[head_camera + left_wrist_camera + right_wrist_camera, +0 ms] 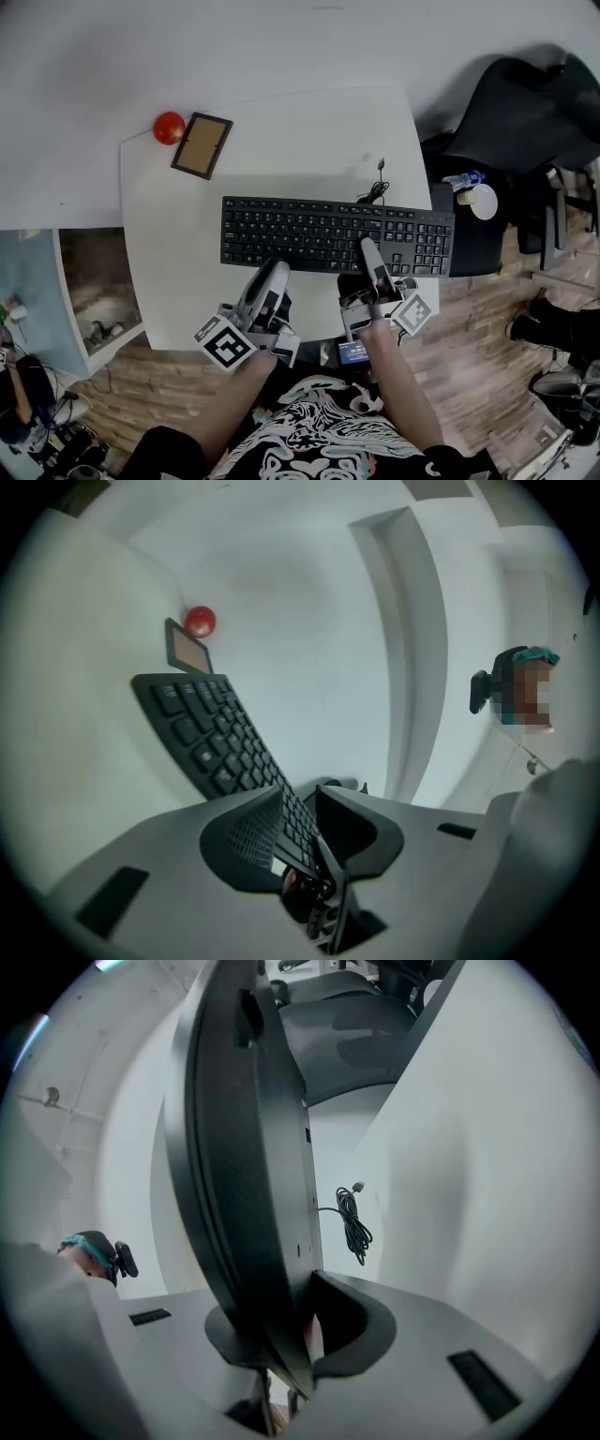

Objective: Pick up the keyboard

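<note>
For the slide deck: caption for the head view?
Handheld left gripper and right gripper grip the keyboard by its near edge at a white table.

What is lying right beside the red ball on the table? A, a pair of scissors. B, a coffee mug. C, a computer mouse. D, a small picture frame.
D: the head view shows a small picture frame lying flat just beside the red ball at the far left corner of the white table.
</note>
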Available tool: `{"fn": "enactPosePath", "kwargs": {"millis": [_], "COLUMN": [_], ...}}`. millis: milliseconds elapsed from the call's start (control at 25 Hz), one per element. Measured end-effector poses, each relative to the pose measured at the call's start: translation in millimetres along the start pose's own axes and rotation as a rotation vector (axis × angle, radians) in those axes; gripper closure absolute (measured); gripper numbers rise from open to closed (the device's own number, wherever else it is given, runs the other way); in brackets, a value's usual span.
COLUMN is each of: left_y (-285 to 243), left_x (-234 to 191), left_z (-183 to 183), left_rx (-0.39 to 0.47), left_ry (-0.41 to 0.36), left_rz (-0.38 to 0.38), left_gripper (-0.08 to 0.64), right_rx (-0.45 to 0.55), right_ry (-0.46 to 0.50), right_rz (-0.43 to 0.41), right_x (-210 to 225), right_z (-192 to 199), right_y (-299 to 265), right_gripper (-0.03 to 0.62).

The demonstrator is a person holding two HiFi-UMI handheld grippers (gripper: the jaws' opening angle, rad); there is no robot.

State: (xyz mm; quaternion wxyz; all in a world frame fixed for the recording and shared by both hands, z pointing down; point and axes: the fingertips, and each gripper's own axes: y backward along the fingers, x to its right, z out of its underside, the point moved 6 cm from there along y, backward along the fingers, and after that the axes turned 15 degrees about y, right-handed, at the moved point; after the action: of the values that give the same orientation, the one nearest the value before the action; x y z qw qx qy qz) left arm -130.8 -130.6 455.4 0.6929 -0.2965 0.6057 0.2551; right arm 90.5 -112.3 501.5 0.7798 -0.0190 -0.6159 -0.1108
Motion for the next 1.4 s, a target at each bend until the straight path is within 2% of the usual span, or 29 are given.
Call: {"fn": "enactPosePath", "kwargs": {"millis": [160, 280, 600, 760, 920, 1080, 1400], "left_y": [3.9, 7.6, 15.9, 23.5, 19.3, 0.2, -31.0], "left_x": [-12.6, -14.7, -20.1, -17.5, -21.5, -16.0, -4.1], "left_z": [5.1, 6.8, 4.1, -0.3, -2.7, -6.8, -21.1], "left_rx": [0.068, 0.11, 0.187, 0.221, 0.207, 0.194, 0.216], "left_ry": [0.083, 0.067, 0.08, 0.11, 0.129, 0.095, 0.088], "left_rz": [-0.014, -0.015, 0.009, 0.004, 0.015, 0.057, 0.115], "left_gripper": [0.445, 0.445, 0.445, 0.445, 0.445, 0.433, 0.43], "right_rx": [0.005, 0.002, -0.003, 0.006, 0.021, 0.006, -0.033], "right_ry": [-0.02, -0.014, 0.004, -0.015, -0.044, -0.056, -0.077], "right_rz": [-0.005, -0.016, -0.034, -0.039, -0.04, -0.046, -0.078], "right_x": [-0.6, -3.8, -15.2, -18.9, -18.6, -17.8, -26.3], "right_z": [-7.4, -10.7, -13.1, -11.6, -10.7, -10.4, -11.6], "right_y": [-6.6, -10.9, -16.0, -17.9, -17.9, -18.9, -22.0], "right_gripper": [0.506, 0.506, 0.505, 0.505, 0.505, 0.505, 0.505]}}
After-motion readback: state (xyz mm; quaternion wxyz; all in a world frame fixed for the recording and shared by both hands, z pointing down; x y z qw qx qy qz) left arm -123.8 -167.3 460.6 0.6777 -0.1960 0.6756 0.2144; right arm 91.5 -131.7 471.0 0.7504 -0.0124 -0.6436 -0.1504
